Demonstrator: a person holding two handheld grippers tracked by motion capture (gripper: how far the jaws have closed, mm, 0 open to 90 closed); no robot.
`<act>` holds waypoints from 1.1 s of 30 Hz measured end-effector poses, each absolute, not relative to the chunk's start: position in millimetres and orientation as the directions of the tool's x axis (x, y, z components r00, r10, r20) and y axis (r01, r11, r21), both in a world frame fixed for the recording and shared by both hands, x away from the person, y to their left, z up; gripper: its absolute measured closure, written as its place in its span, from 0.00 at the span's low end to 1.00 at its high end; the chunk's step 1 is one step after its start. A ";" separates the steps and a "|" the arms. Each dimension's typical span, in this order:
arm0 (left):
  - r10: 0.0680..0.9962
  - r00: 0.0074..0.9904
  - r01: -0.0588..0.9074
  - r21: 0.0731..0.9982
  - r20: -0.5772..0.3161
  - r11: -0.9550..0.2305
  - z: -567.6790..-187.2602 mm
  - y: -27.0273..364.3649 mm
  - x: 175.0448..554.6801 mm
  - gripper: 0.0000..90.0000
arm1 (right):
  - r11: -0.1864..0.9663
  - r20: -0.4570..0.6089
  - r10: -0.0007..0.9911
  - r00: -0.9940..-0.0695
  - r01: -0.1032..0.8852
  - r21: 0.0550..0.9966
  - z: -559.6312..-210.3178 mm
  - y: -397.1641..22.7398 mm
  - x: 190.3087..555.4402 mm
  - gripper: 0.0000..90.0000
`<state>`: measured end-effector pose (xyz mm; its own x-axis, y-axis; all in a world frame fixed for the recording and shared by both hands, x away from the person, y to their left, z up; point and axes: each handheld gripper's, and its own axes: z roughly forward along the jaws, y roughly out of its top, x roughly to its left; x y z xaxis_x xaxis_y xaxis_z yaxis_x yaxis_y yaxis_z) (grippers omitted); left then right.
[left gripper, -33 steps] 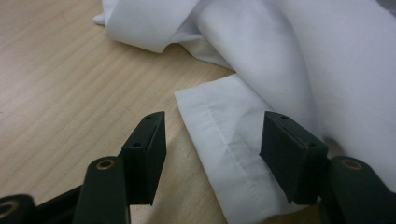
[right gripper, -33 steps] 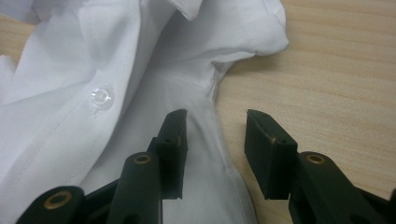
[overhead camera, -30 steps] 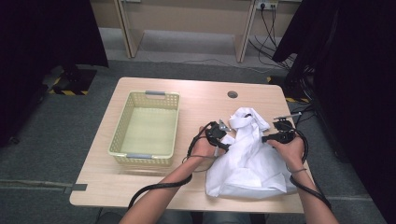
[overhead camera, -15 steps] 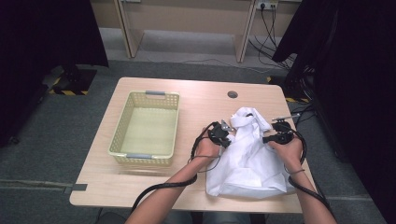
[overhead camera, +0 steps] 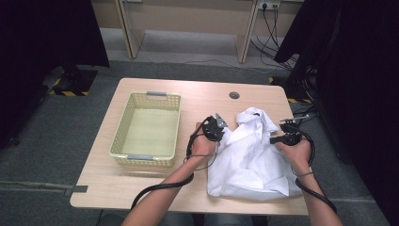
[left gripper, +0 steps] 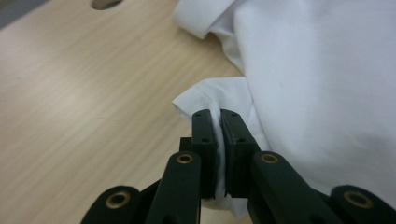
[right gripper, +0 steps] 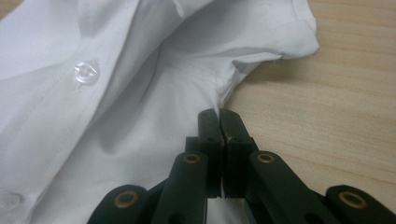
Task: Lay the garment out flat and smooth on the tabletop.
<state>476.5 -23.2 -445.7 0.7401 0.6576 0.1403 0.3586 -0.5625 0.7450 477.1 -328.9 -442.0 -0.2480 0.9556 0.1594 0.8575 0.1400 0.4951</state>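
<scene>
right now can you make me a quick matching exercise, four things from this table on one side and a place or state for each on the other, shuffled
Things:
1. white shirt
2. basket
3. left tool
4. round hole in the tabletop

Places or states:
A. empty, on the left part of the table
B. near the far edge of the table, beyond the cloth
C. crumpled on the right part of the table
D. shut on a fold of cloth

Pairs: 1-C, 2-A, 3-D, 4-B
</scene>
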 end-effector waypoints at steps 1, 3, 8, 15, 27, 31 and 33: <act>0.666 0.733 0.363 0.748 0.140 -0.556 -444.3 -19.5 477.1 0.94 | 0.139 0.159 0.956 -0.246 0.859 0.493 -442.1 -330.0 476.7 0.98; 0.683 0.717 0.371 0.752 0.142 -0.545 -442.1 -12.6 478.5 0.94 | 0.139 0.157 0.957 -0.244 0.860 0.491 -442.5 -332.2 476.4 0.98; 0.717 0.680 0.374 0.767 0.156 -0.521 -434.4 0.4 480.6 0.94 | 0.142 0.147 0.959 -0.241 0.863 0.484 -441.4 -336.3 474.7 0.98; 0.749 0.639 0.385 0.771 0.173 -0.507 -427.2 14.2 480.9 0.94 | 0.142 0.119 0.968 -0.220 0.874 0.464 -439.7 -344.0 470.3 0.98; 0.746 0.646 0.383 0.776 0.162 -0.501 -418.6 15.5 473.7 0.90 | 0.201 0.051 0.969 -0.241 0.894 0.400 -432.8 -343.5 461.8 0.94; 0.754 0.635 0.378 0.785 0.166 -0.491 -415.3 13.2 474.6 0.81 | 0.185 0.046 0.973 -0.228 0.879 0.439 -422.7 -345.0 461.4 0.85; 0.760 0.629 0.381 0.787 0.164 -0.485 -415.6 13.5 475.0 0.76 | 0.176 0.034 0.976 -0.215 0.871 0.458 -417.0 -345.9 461.2 0.82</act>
